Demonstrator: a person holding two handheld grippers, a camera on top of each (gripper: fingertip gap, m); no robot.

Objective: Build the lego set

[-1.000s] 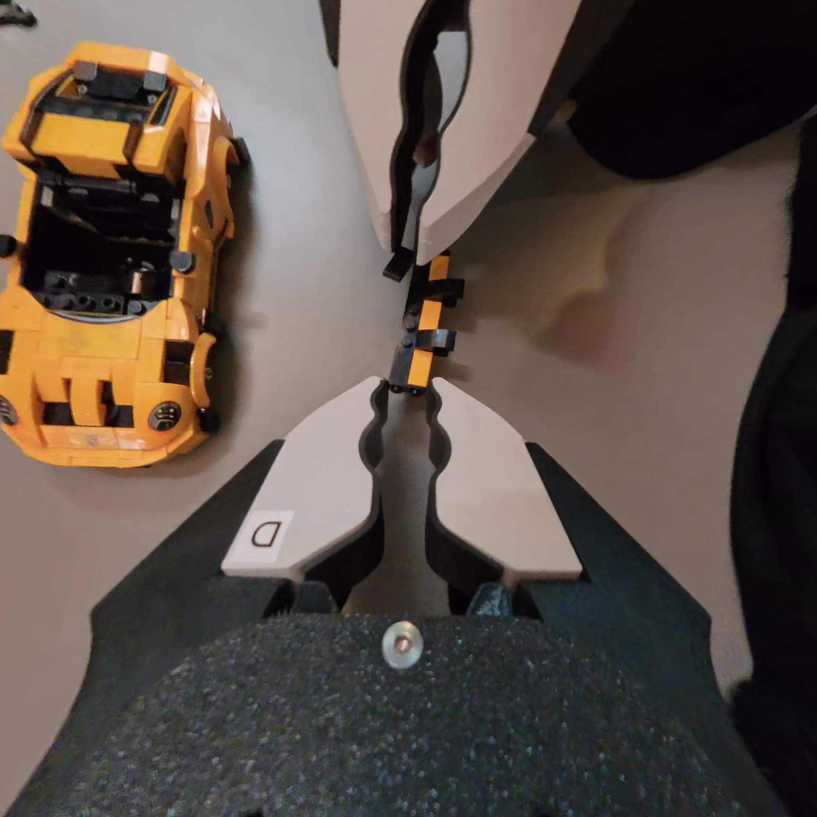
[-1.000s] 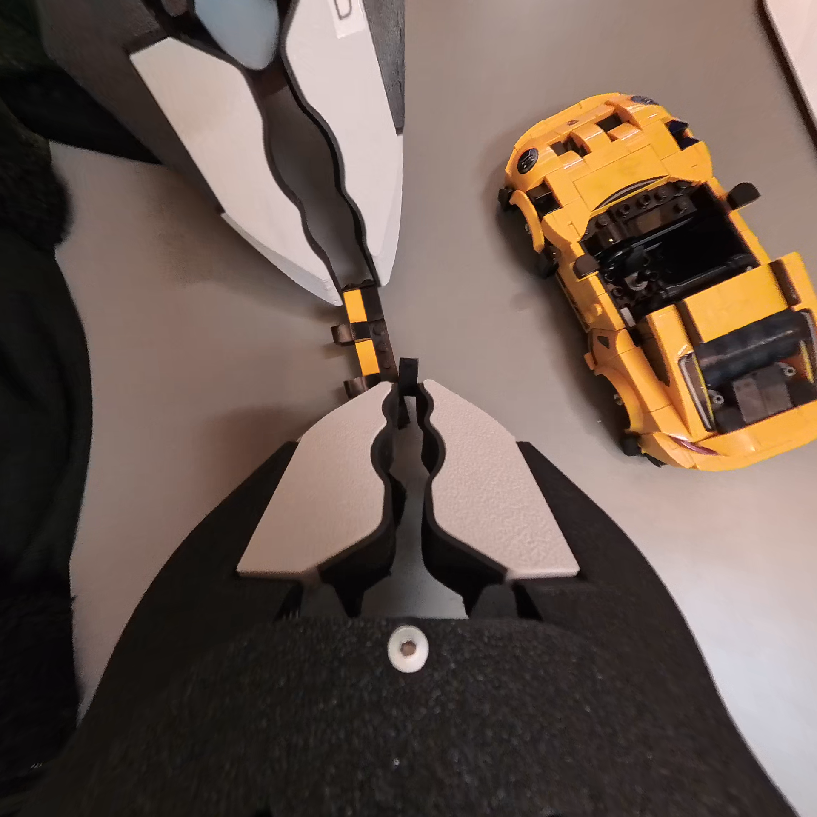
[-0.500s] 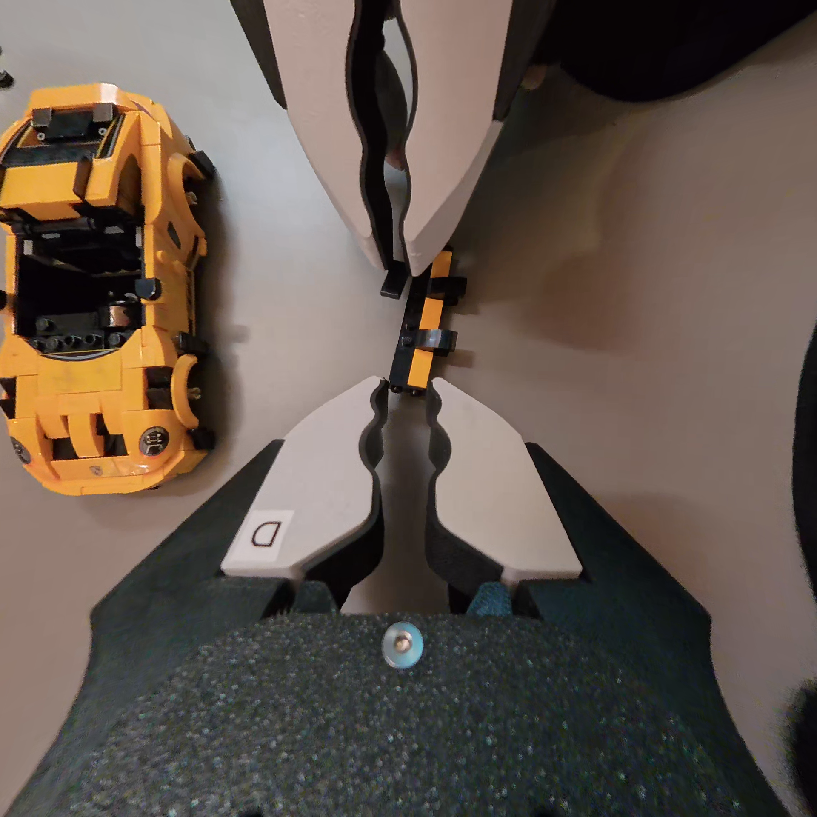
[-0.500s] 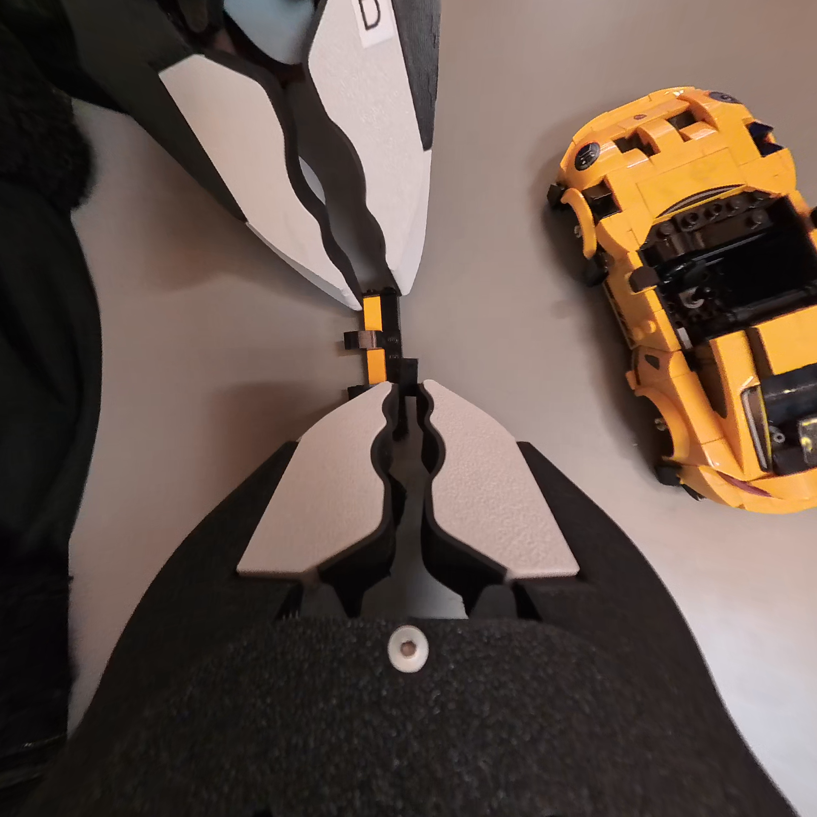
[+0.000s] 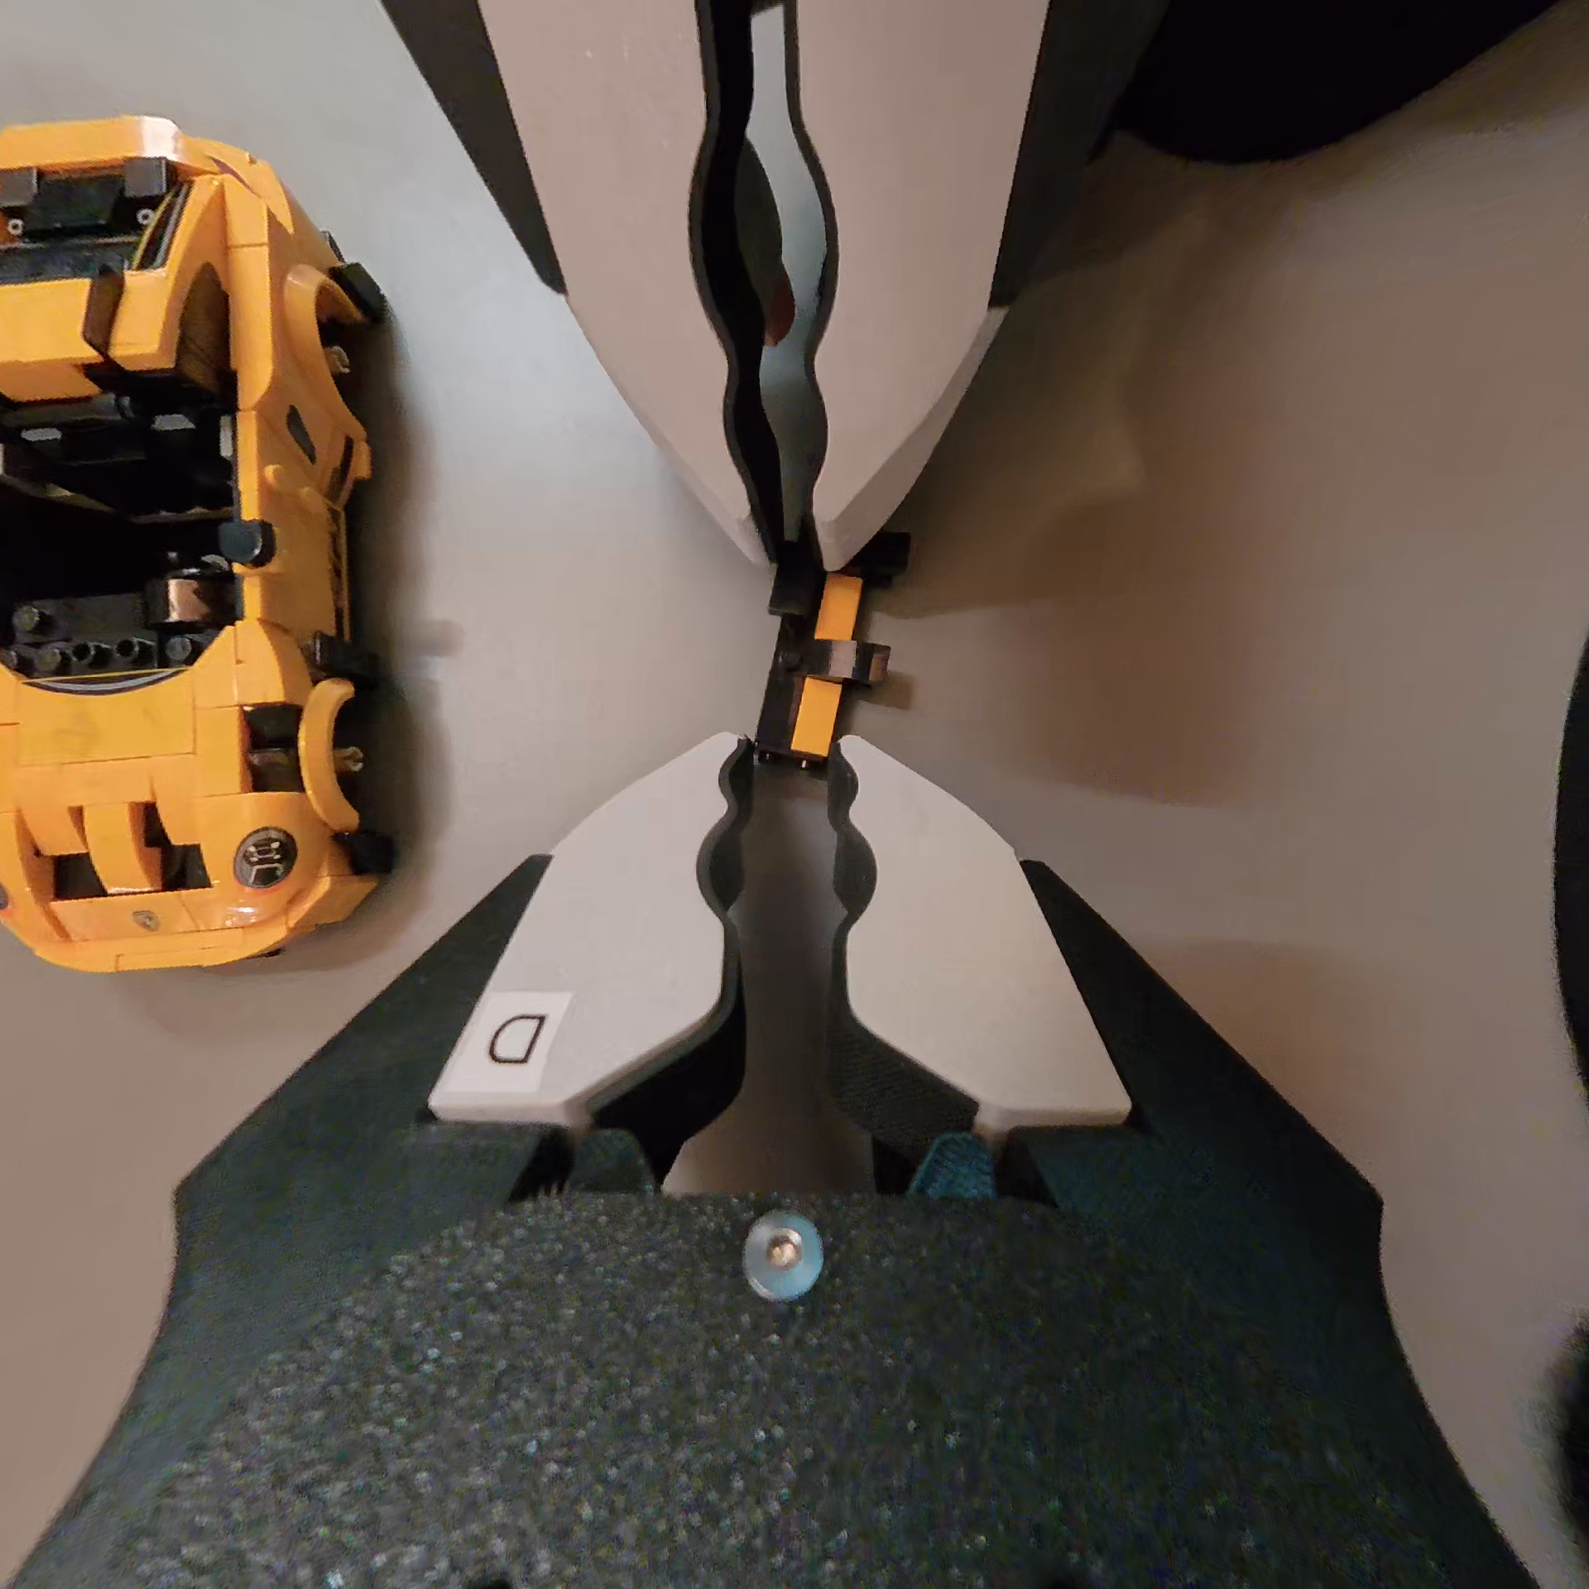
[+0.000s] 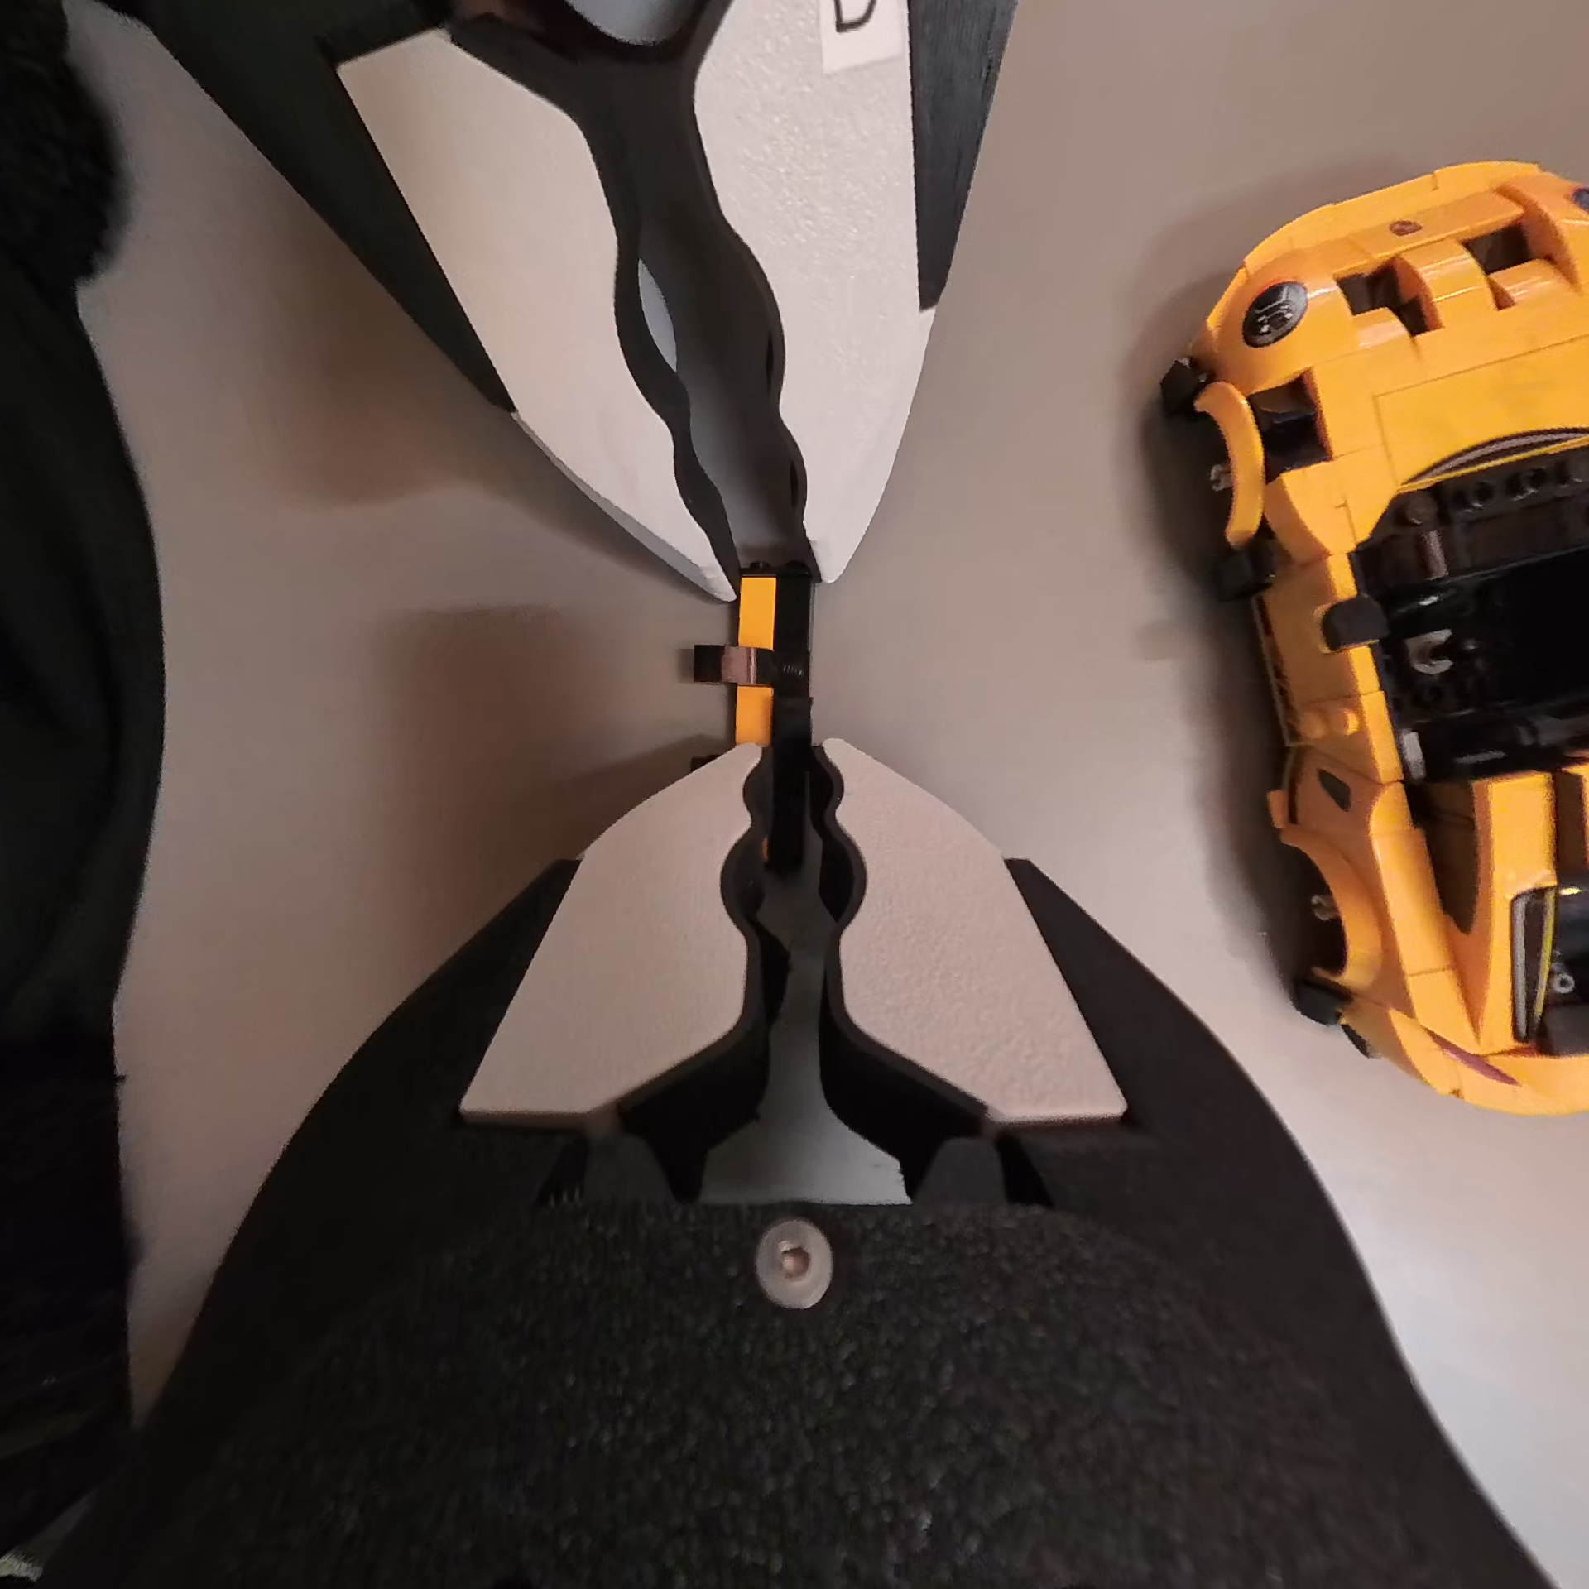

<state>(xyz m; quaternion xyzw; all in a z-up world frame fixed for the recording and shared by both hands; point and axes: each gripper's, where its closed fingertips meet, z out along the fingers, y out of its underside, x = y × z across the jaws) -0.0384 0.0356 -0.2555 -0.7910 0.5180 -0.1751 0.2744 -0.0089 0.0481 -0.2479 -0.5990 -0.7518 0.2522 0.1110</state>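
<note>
1. Between the two sets of gripper tips, held above the grey table (image 5: 559, 533), is a small black-and-orange brick strip (image 5: 815, 688), with a black clip piece sticking out from its side.
2. Nearest the left wrist camera, the left gripper (image 5: 791, 757) is clenched on the strip's near end; its fingertips press the strip from both sides.
3. From the far side the right gripper (image 5: 795, 550) comes in, clamped on a small black piece (image 6: 787, 800) that lies against the strip's other end. Whether that piece is already seated on the strip is hard to make out, since the fingers cover the joint.
4. Well apart from the strip, the yellow lego car (image 6: 1410, 619) rests on the table with its black cabin open on top; both views cut it off at the edge.
5. Dark fabric (image 6: 60, 688) fills the frame edges; what it belongs to cannot be told.
6. Soft shadows of the grippers fall on the plain matte table.
</note>
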